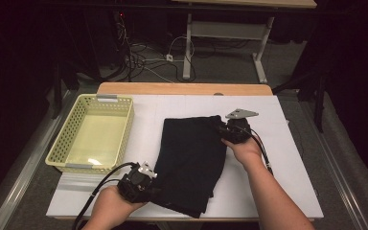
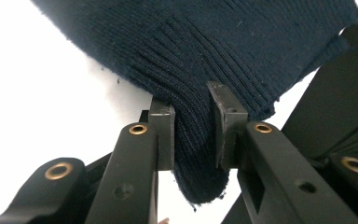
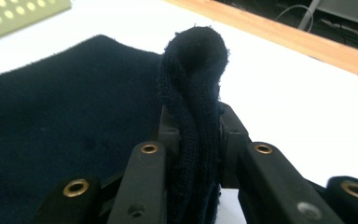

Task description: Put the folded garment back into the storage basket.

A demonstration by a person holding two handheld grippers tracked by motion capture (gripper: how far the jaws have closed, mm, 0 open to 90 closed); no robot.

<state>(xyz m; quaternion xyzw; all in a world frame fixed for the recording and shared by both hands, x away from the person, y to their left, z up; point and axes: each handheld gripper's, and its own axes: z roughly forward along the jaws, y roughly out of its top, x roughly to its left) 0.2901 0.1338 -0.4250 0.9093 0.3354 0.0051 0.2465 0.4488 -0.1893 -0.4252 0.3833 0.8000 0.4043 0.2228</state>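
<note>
Two hand-held grippers, one dark knitted garment (image 1: 189,160), one yellow perforated basket (image 1: 67,143), one white-topped table (image 1: 287,163). Left gripper (image 1: 148,188), nearest the camera at the table's near edge, has its jaws closed on the garment's near left corner; in the left gripper view a ribbed fold of knit (image 2: 193,140) is pinched between the pads. Right gripper (image 1: 223,127), at the garment's far right corner, is clamped on a bunched roll of the fabric (image 3: 196,116), which stands up above its jaws. Garment lies folded in the middle of the table, stretched between both grippers. Basket stands to its left, apart from it.
</note>
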